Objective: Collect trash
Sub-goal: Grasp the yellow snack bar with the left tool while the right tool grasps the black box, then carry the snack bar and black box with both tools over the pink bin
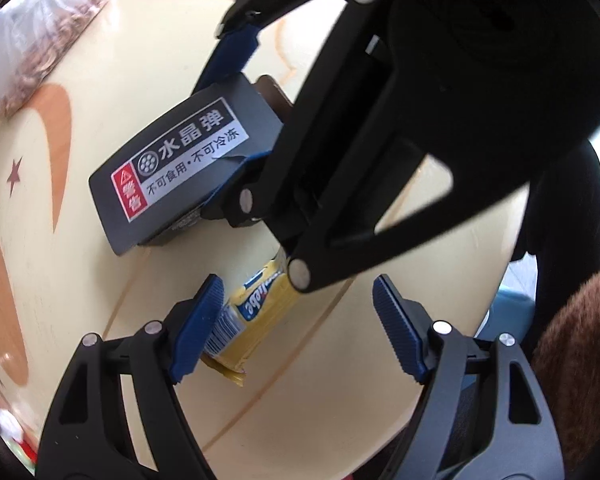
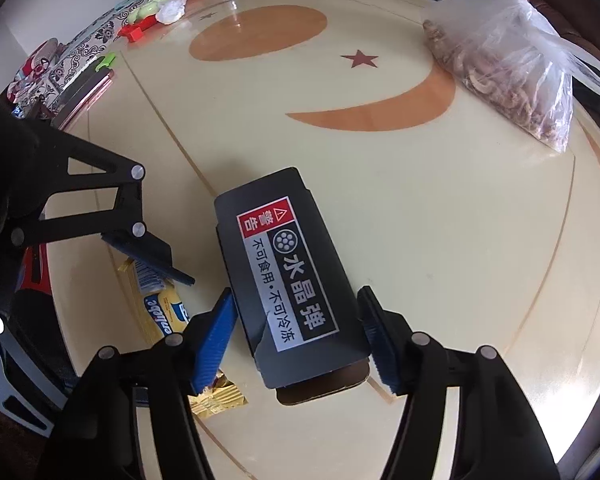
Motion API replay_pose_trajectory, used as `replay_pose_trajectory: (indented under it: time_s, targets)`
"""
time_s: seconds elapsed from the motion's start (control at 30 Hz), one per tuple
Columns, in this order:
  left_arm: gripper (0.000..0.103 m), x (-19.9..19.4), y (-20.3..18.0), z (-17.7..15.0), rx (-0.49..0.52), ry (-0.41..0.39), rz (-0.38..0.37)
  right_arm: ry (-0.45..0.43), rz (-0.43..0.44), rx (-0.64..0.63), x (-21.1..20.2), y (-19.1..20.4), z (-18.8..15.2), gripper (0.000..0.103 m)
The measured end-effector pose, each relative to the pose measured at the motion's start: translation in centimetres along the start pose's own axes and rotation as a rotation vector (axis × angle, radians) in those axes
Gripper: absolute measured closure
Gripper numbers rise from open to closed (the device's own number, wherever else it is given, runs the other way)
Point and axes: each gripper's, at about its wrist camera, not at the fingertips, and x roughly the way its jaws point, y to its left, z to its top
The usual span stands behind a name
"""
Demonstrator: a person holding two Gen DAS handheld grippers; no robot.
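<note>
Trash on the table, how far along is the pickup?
Nothing looks binned yet, and no bin is in view. In hand: the right gripper clamps the black box. Left to do: the yellow wrapper lies on the table between the open left gripper's fingers, ungripped.

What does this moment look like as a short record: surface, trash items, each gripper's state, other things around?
surface: cream round table with orange crescent and star inlays
trash item 1: black box with a warning label, lying on the table
trash item 2: yellow wrapper, flat on the table beside the box
right gripper: pads pressed on the box's two sides
left gripper: jaws apart over the wrapper, one pad at its edge, no grip yet
other: clear plastic bag of brownish pieces at the table's far side
</note>
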Motion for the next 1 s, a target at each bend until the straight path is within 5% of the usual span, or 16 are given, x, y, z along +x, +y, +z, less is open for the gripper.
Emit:
replay_pose_trajectory:
  time_s: [0.1, 0.2, 0.33, 0.67, 1.0]
  targets:
    - [0.050, -0.3, 0.2, -0.2, -0.042, -0.003, 0.049, 0.013, -0.018, 0.035, -0.2, 0.0, -0.2, 0.045]
    - [0.074, -0.9, 1.9, -0.4, -0.162, 0.007, -0.088, 0.030, -0.028, 0.055, -0.1, 0.4, -0.2, 0.047]
    - [0.075, -1.1, 1.1, -0.5, -0.149, 0.006, -0.022, 0.037, -0.058, 0.084, -0.4, 0.8, -0.2, 0.048]
    - [0.082, -1.9, 1.2, -1.6, -0.223, -0.003, -0.003, 0.007, -0.114, 0.133, -3.8, 0.1, -1.3, 0.048]
    - [0.082, -7.4, -0.7, -3.2, -0.194, -0.065, 0.051, -0.030, -0.201, 0.187, -8.9, 0.5, -3.2, 0.048]
